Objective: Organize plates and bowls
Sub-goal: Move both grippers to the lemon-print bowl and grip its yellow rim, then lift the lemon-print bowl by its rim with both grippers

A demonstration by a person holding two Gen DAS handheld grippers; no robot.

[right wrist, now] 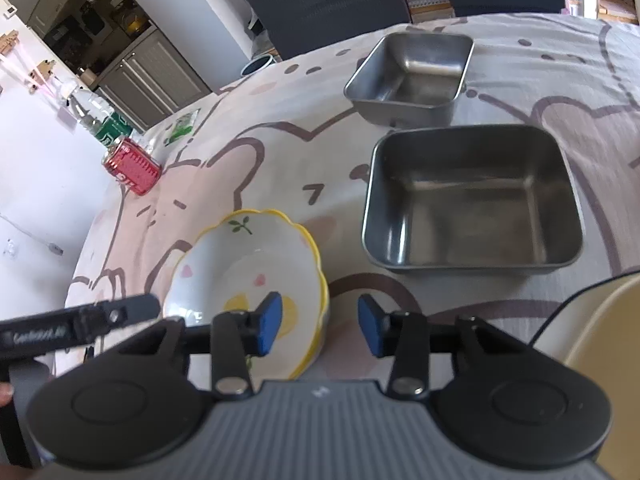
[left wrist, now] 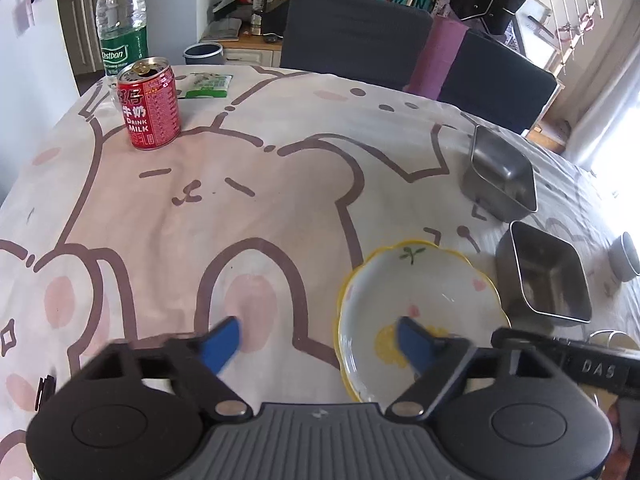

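A white ceramic bowl with a scalloped yellow rim [left wrist: 420, 312] sits on the tablecloth; it also shows in the right wrist view [right wrist: 248, 280]. My left gripper [left wrist: 316, 340] is open, its right finger over the bowl's near rim and its left finger over the cloth. My right gripper [right wrist: 320, 324] is open, its left finger over the bowl's right rim, holding nothing. Two square steel trays lie beyond: a larger near one [right wrist: 472, 200] [left wrist: 548, 276] and a smaller far one [right wrist: 412, 76] [left wrist: 500, 172].
A red milk can [left wrist: 149, 104] and a water bottle [left wrist: 121, 16] stand at the table's far left, with a green packet [left wrist: 206, 85] beside them. Dark chairs [left wrist: 352, 32] stand behind the table. A small round metal object [left wrist: 626, 258] sits at the right edge.
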